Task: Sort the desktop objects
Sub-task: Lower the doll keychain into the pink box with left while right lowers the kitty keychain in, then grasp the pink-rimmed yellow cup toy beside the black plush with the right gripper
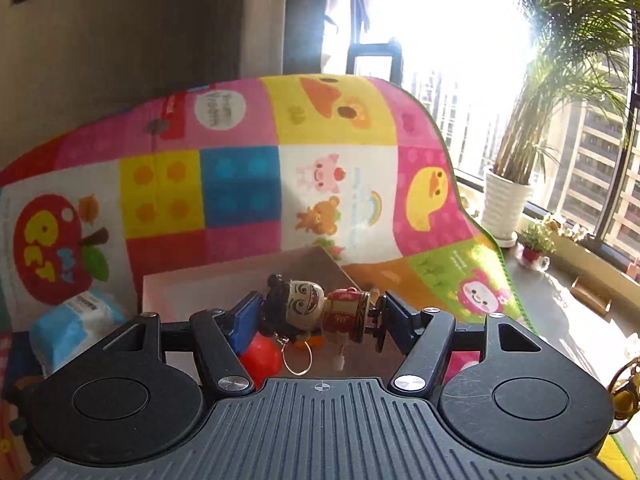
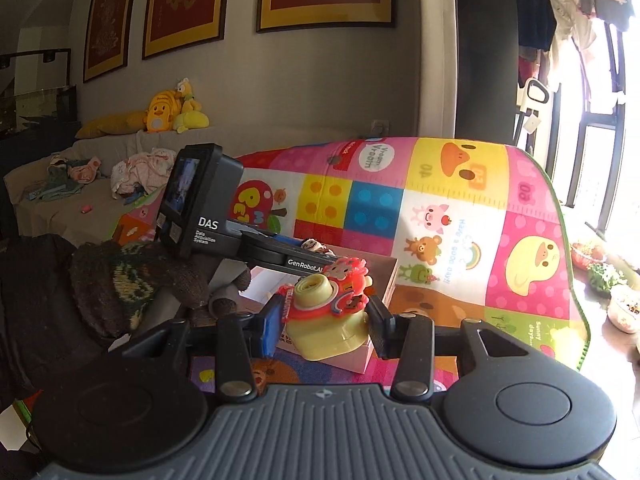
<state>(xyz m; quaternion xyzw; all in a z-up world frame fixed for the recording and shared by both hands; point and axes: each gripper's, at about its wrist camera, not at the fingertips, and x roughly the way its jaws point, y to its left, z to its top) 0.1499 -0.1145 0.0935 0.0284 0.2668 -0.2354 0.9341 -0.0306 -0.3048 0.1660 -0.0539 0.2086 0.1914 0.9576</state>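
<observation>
Grippers both loaded, mid-transfer. Left gripper (image 1: 318, 314) is clamped narrow on a small figurine keychain (image 1: 316, 308) (big painted grinning face, black hair bun, red body), held sideways between the blue pad and the black pad; its wire ring (image 1: 297, 358) dangles below. Right gripper (image 2: 322, 318) is pinched on a pale yellow toy w/ red-pink cartoon character (image 2: 330, 306) on top, tilted, roll-like opening facing up-left.

Step in hand, my read: carry-and-drop phase of sorting, both items lifted and hovering over/at the cardboard box (image 1: 224, 284). Left gripper sits right above the box opening; right one is at the box's near corner, toy over the pinkish box edge (image 2: 362, 354) as far as I can tell.

Next move prob calls for: lower each item inside the walls, spread the gripper, pull back w/o snagging. Ring could catch on a finger; left device body (image 2: 200, 200) is close beside the right toy, so stagger the drops.

Container: box interior mostly hidden by the gripper. Visible inside/under the left gripper: a red ball (image 1: 260, 356) and sth orange beside it, can't ID.

Outward: blue-white wipes pack (image 1: 76, 320) left of the box, colourful play mat (image 1: 340, 168) propped behind. No bench seen; can't tell what the box rests on.
</observation>
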